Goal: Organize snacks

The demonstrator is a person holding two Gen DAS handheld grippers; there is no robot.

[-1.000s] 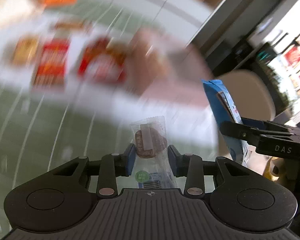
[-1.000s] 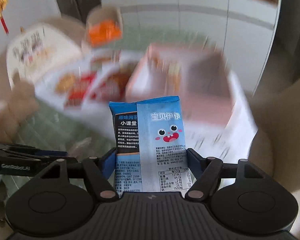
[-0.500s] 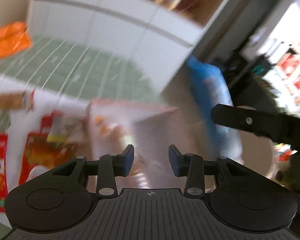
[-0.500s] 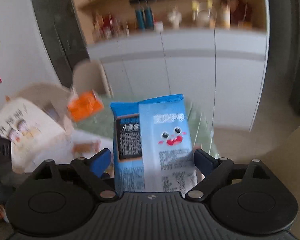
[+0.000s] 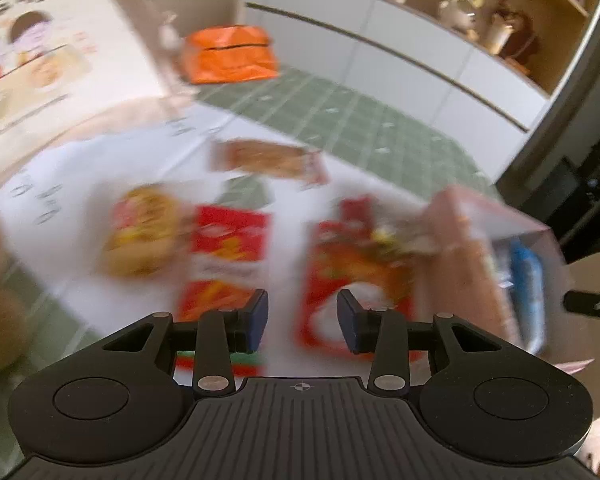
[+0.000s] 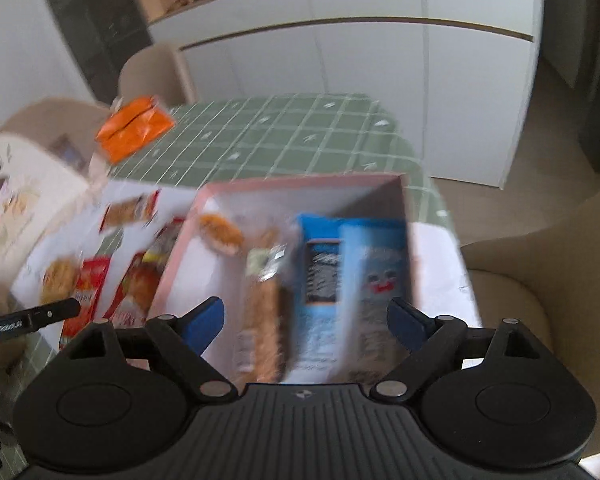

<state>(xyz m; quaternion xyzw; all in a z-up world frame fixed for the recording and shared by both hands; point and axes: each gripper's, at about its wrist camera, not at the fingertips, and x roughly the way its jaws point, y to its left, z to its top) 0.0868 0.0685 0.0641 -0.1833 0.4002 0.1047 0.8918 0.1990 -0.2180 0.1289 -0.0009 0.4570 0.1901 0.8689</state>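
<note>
While both views are smeared with motion blur, we can see our right gripper (image 6: 304,318) hanging over the pink box (image 6: 300,184) with its jaws spread wide and nothing between them. Inside the box the blue snack packet (image 6: 352,276) lies against the right-hand wall, its cartoon face upward. Just beside it on the left lies a long brown snack in a clear wrapper (image 6: 262,308), and further toward the back left corner sits a small round orange-brown item (image 6: 220,234), which we cannot name for certain in the blur.

Our left gripper (image 5: 302,320) is also parted and holds nothing. It hovers above the white sheet (image 5: 100,160) that covers part of the green checked tablecloth (image 5: 340,120). Beneath it lie two red packets: one (image 5: 224,256) under the left finger and one (image 5: 352,276) under the right finger, close to the box's left wall. A round yellow-and-red packet (image 5: 144,232) sits left of these, and a flat brown bar wrapper (image 5: 268,158) lies further back on the sheet. An orange bag (image 5: 228,54) rests at the far edge of the table. From the left wrist view the blue packet (image 5: 526,280) shows inside the box (image 5: 460,248).
</note>
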